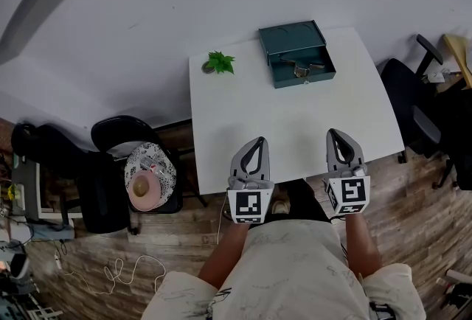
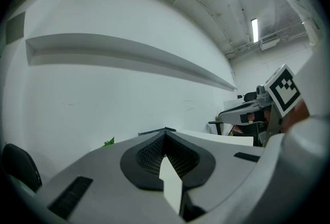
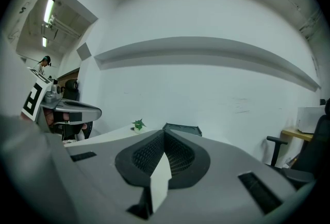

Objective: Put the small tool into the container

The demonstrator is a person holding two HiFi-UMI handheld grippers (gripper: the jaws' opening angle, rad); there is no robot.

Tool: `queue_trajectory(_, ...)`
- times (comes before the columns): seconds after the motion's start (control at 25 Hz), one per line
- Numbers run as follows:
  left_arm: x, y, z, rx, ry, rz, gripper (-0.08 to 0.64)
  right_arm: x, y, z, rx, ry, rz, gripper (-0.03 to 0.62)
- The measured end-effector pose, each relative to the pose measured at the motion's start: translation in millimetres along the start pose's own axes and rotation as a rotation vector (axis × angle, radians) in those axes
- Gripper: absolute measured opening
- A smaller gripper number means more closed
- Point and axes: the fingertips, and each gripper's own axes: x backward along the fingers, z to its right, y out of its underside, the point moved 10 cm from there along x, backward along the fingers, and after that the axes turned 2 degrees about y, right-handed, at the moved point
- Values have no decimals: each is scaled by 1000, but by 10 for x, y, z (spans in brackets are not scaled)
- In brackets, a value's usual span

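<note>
- Two grippers hovered over the near edge of the white table [image 1: 295, 116] in the head view, the left gripper [image 1: 259, 140] and right gripper [image 1: 334, 133] both pointing far. The green container [image 1: 291, 37] stood open at the far edge, a small tool [image 1: 301, 70] lying inside, a plant [image 1: 219, 62] to its left.
- In the left gripper view I saw its jaws together, empty.
- In the right gripper view its jaws were likewise pressed together on nothing, with the container [image 3: 181, 128] far ahead.
</note>
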Motion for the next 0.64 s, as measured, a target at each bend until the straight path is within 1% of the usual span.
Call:
queue_trajectory(0.32, 11, -18, -5, 0, -4, 7, 6, -7, -15, -15, 7, -11, -1, 15)
queue_trajectory(0.52, 53, 2, 6, 10, -3, -13, 6, 5, -14, -32, 4, -18, 3, 15)
queue_trajectory(0.64, 51, 0, -13, 7, -10, -6, 6, -8, -8, -44, 5, -20, 1, 15)
